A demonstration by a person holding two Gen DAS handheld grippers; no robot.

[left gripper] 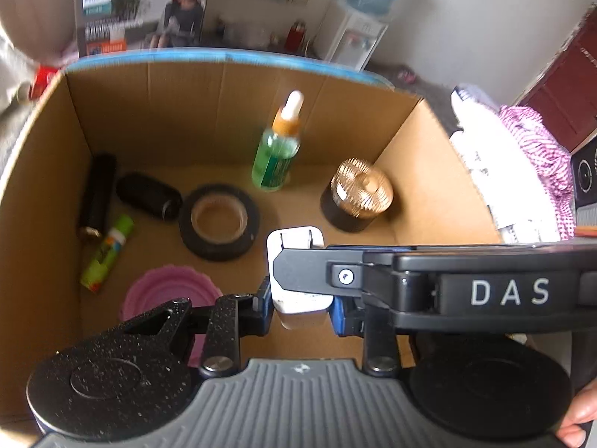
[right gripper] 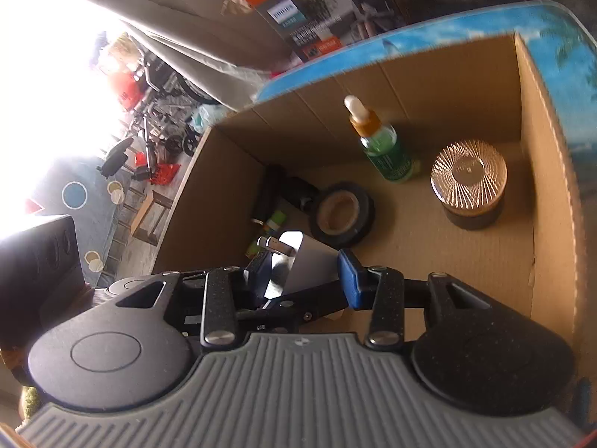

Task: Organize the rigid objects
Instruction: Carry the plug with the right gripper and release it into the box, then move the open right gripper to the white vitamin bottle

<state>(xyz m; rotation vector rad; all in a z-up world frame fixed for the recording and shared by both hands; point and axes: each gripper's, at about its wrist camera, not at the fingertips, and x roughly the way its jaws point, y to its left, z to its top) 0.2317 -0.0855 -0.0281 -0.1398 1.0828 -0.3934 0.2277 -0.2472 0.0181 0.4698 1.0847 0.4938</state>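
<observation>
A white plug-in charger (left gripper: 298, 291) hangs over the open cardboard box (left gripper: 429, 171). My left gripper (left gripper: 302, 308) is shut on its lower body with the blue pads on both sides. A finger (left gripper: 298, 265) of my right gripper comes in from the right and lies across the charger's upper part. In the right wrist view the charger (right gripper: 313, 261), metal prongs pointing away, sits between the blue pads of my right gripper (right gripper: 306, 272), which is shut on it. In the box lie a green dropper bottle (left gripper: 276, 153), a gold-lidded jar (left gripper: 360, 192) and a black tape roll (left gripper: 218, 222).
At the box's left side lie two black cylinders (left gripper: 97, 194), a green tube (left gripper: 108, 252) and a pink ribbed cup (left gripper: 168, 295). A printed carton (left gripper: 138, 11) stands behind the box. Folded cloth (left gripper: 522, 171) lies to its right. A hand (left gripper: 578, 418) shows at the lower right.
</observation>
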